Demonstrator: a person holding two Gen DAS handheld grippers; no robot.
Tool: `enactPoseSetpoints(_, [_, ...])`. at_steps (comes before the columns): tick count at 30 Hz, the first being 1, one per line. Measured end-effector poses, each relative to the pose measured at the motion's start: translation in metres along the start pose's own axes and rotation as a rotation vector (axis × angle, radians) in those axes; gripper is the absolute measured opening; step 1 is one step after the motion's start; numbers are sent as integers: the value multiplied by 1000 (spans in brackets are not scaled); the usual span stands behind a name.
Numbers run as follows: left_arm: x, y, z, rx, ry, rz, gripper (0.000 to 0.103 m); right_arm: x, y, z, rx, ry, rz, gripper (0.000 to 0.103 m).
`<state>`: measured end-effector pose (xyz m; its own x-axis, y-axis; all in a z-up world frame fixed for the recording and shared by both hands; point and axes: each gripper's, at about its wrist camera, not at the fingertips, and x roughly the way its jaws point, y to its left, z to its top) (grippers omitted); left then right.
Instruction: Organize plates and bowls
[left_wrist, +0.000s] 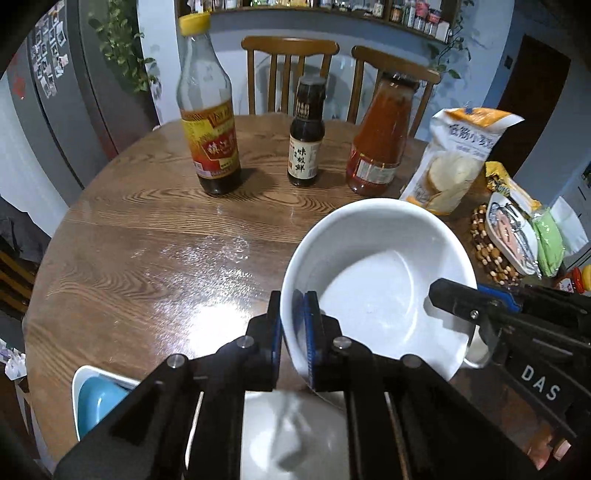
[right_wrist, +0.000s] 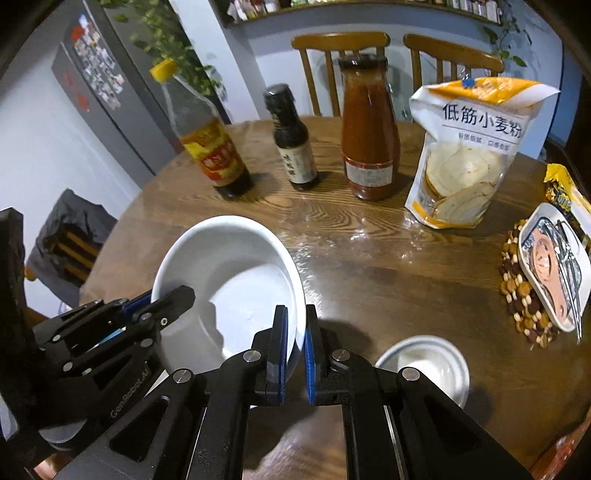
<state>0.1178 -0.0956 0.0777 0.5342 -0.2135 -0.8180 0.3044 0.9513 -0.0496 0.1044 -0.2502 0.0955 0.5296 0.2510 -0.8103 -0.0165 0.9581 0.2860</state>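
Wood table (right_wrist: 388, 266): 3 bottles, 1 white bowl (right_wrist: 229, 280) btwn 2 tongs.

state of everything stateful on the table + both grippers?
white bowl: empty, held tilted by both grippers
left gripper: shut on bowl rim
right gripper: shut on opposite rim
small bowl: upright on table
vinegar bottle: capped, upright
red sauce bottle: capped, upright
flour bag: standing

Home dining area beside a kitchen. Round wooden table (right_wrist: 369, 266) with two wooden chairs (right_wrist: 341, 70) at 12 o'clock. Grey fridge (right_wrist: 99, 85) covered in photo magnets at 10 o'clock. Wall shelf (left_wrist: 413, 16) of spice jars along the top. Sauce bottles (right_wrist: 369, 129) and a flour bag (right_wrist: 469, 155) on the table.
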Motion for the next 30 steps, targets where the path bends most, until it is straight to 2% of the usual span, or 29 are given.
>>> enactPoseSetpoints(5, [-24,-1,-18,8,-43,5,11,-15,11,-18,-16,-28,10,10])
enactPoseSetpoints(12, [-47,0,-44,6,-62,12,11,-31,29,-49,-61,-39,11,10])
enactPoseSetpoints(17, [-61,0,-63,14,-87,46,12,-38,38,-66,-72,-42,28,10])
enactPoseSetpoints(30, [-64,30,-105,-49,-21,96,12,-11,66,-98,-114,47,90,10])
